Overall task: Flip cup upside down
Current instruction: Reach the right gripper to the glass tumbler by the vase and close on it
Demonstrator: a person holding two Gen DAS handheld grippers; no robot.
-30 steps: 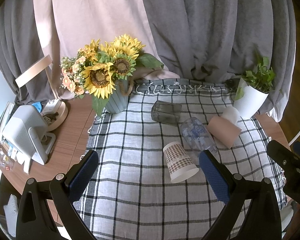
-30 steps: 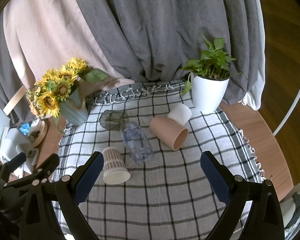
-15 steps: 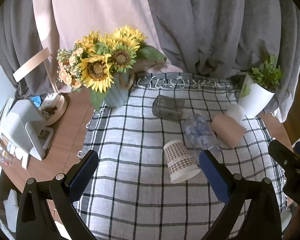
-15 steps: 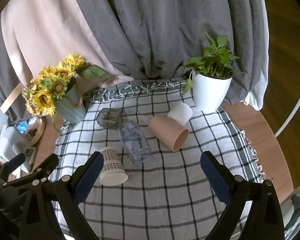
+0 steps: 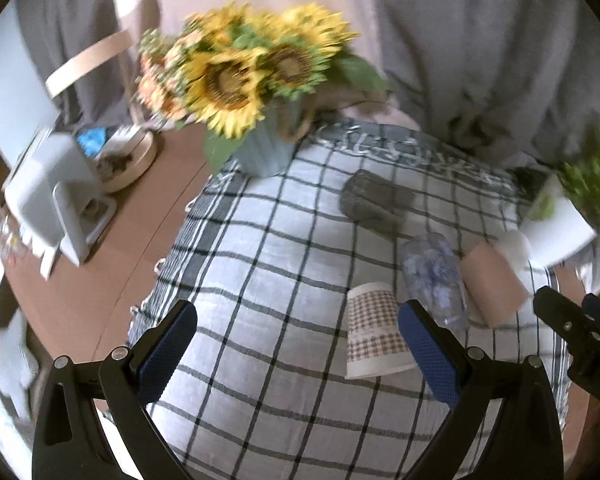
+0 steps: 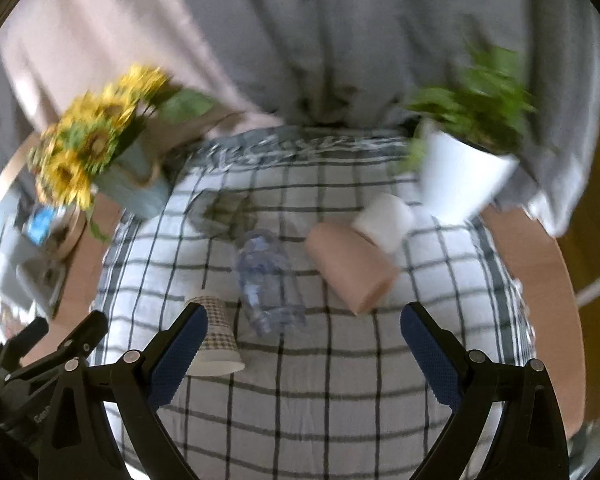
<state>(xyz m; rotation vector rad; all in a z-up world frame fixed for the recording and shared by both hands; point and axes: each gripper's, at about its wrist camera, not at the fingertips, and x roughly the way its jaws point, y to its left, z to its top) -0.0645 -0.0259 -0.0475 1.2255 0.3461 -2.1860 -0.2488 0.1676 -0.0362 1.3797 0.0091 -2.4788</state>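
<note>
Several cups sit on a checked cloth [image 5: 268, 280]. A checked paper cup [image 5: 374, 336] stands upside down; it also shows in the right wrist view [image 6: 216, 340]. A clear plastic cup [image 6: 266, 280], a pink cup [image 6: 350, 268], a white cup [image 6: 384, 220] and a dark glass cup [image 6: 224, 214] lie on their sides. My left gripper [image 5: 296, 344] is open and empty, left of the paper cup. My right gripper [image 6: 304, 344] is open and empty, in front of the clear and pink cups.
A vase of sunflowers [image 5: 240, 80] stands at the cloth's back left and a white potted plant [image 6: 464, 168] at the back right. A white device [image 5: 52, 196] and a round tray [image 5: 120, 160] sit on the wooden table on the left. Curtains hang behind.
Both grippers have moved forward and lower toward the cups, so the cups look larger. The left view has turned left. The current frames are blurred by motion. No cup has moved.
</note>
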